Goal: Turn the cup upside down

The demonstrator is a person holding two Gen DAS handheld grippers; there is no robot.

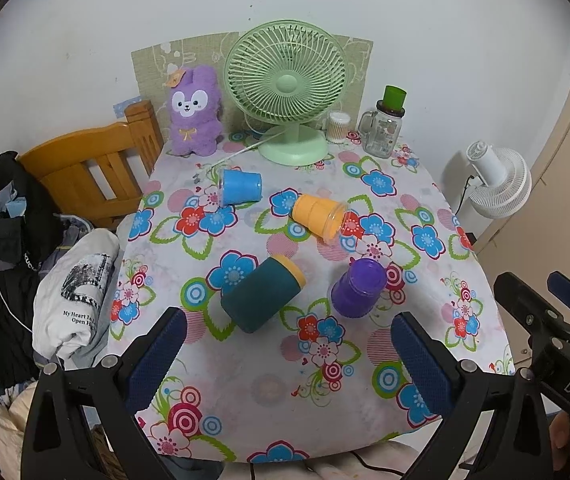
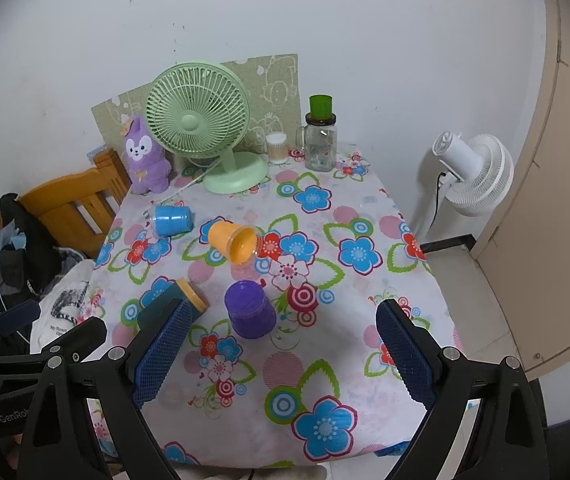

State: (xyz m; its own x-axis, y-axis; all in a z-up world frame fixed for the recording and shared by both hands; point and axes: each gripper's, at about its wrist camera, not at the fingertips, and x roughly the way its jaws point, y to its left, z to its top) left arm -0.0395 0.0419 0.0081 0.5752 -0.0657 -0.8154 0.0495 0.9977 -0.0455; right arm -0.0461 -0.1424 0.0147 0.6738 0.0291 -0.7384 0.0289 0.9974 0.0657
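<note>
Several cups sit on the floral tablecloth (image 1: 253,392). A blue cup (image 1: 241,187) (image 2: 172,220) and an orange cup (image 1: 319,216) (image 2: 232,241) lie on their sides. A dark teal cup with a yellow rim (image 1: 261,298) (image 2: 177,300) lies on its side too. A purple cup (image 1: 357,288) (image 2: 250,310) stands mouth down. My left gripper (image 1: 287,354) is open and empty, just short of the teal cup. My right gripper (image 2: 281,344) is open and empty, just short of the purple cup; it also shows in the left wrist view (image 1: 545,300).
At the table's back stand a green desk fan (image 1: 289,92), a purple plush rabbit (image 1: 195,112), a cotton swab jar (image 1: 337,126) and a glass jar with a green lid (image 1: 385,128). A wooden chair (image 1: 93,172) and clothes (image 1: 25,280) are left; a white fan (image 1: 497,180) right.
</note>
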